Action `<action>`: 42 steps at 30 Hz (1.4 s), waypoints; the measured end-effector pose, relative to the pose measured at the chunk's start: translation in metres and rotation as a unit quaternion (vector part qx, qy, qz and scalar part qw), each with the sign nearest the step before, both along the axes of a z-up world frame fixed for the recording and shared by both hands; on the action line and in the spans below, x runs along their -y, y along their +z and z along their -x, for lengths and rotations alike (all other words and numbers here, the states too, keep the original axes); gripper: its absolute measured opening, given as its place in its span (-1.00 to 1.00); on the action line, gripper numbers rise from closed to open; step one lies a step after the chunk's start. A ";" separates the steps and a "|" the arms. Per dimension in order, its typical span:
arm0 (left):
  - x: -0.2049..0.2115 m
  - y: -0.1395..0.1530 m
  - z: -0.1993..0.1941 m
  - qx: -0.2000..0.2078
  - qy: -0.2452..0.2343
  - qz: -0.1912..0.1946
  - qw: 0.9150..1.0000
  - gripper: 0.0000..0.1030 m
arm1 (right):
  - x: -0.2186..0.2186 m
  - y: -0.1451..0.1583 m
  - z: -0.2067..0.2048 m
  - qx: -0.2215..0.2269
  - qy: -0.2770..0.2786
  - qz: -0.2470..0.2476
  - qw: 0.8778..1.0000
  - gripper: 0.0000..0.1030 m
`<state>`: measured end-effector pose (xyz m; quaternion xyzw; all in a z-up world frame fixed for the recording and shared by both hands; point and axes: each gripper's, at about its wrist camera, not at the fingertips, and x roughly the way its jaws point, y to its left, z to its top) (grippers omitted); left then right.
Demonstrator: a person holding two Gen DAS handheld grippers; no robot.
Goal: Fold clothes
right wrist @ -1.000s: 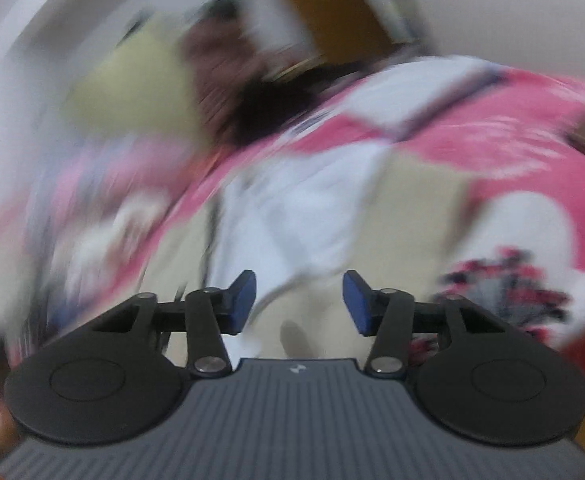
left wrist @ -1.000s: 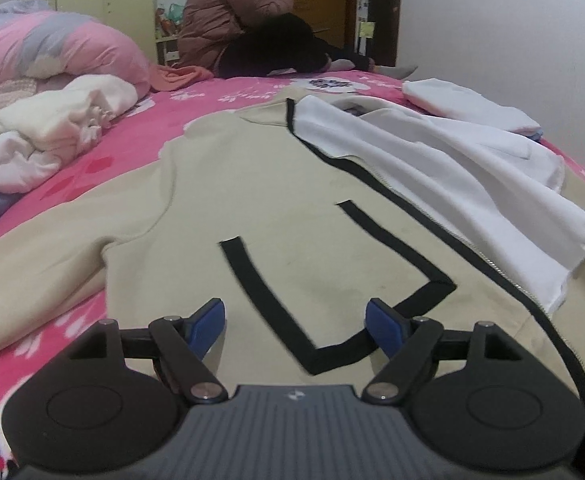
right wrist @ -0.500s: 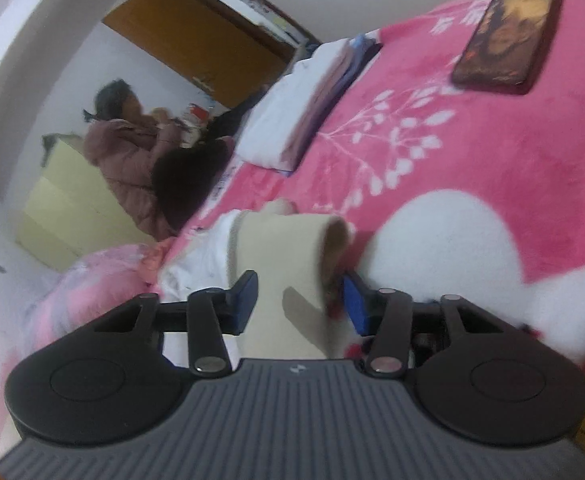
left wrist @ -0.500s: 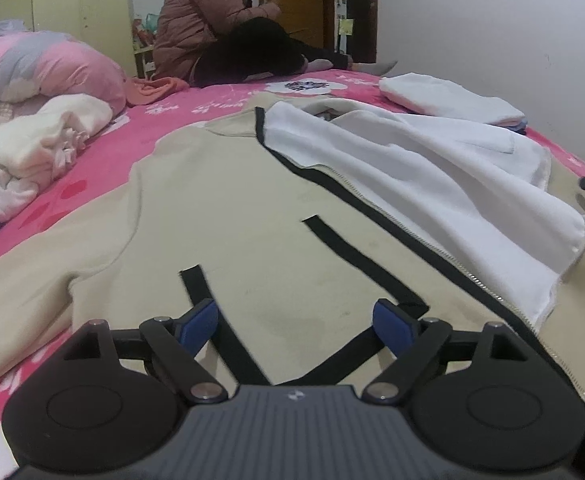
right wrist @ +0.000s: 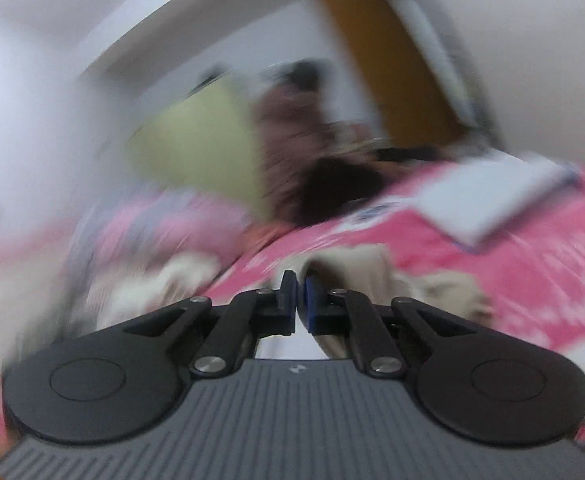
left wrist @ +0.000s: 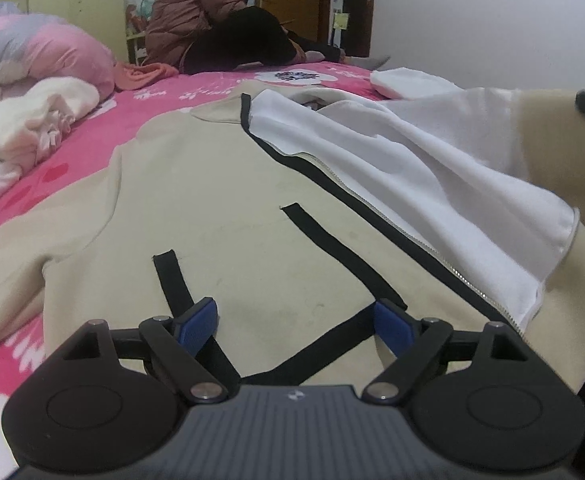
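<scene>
Cream fleece zip jacket with black trim (left wrist: 220, 200) lies spread flat on the pink floral plush bedspread (left wrist: 160, 96). Its long axis runs away from the left camera, hem nearest, collar at the far end. The jacket's right front panel is thrown open, showing smooth white lining (left wrist: 432, 176). A black placket with a fine metal zipper (left wrist: 376, 224) runs diagonally from collar toward the hem. Black tape strips outline an angular pocket shape on the left front panel; the fabric looks soft and matte, with faint smudges.

Left tongs (left wrist: 294, 326) spread wide, blue pads over the hem area, nothing pinched; cannot tell if they touch the cloth.

Right tongs (right wrist: 298, 294) pressed together, having just closed, pinching a bunched cream edge of the jacket (right wrist: 356, 272); this view is heavily motion-blurred.

Crumpled white ruffled garment (left wrist: 32, 128) and a pink-grey puffy quilt (left wrist: 40, 52) at far left. Folded white cloth stack (left wrist: 408, 82) at far right. A person in a brown puffer coat (left wrist: 196, 12) sits at the far end of the bed.
</scene>
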<state>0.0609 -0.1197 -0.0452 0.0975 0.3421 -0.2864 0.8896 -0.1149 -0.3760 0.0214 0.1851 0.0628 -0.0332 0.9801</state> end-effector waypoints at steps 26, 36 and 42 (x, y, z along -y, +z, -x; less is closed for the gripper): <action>0.009 -0.006 0.000 0.003 0.002 0.000 1.000 0.75 | -0.032 -0.033 0.034 -0.082 0.019 -0.091 0.992 -0.19; 0.010 -0.007 0.000 0.002 0.001 -0.006 1.000 0.76 | 0.037 -0.098 0.019 -0.114 -0.025 -0.388 0.914 -0.14; 0.010 -0.009 0.000 0.002 -0.002 -0.005 1.000 0.78 | 0.046 -0.110 0.000 -0.101 -0.029 -0.440 0.892 -0.15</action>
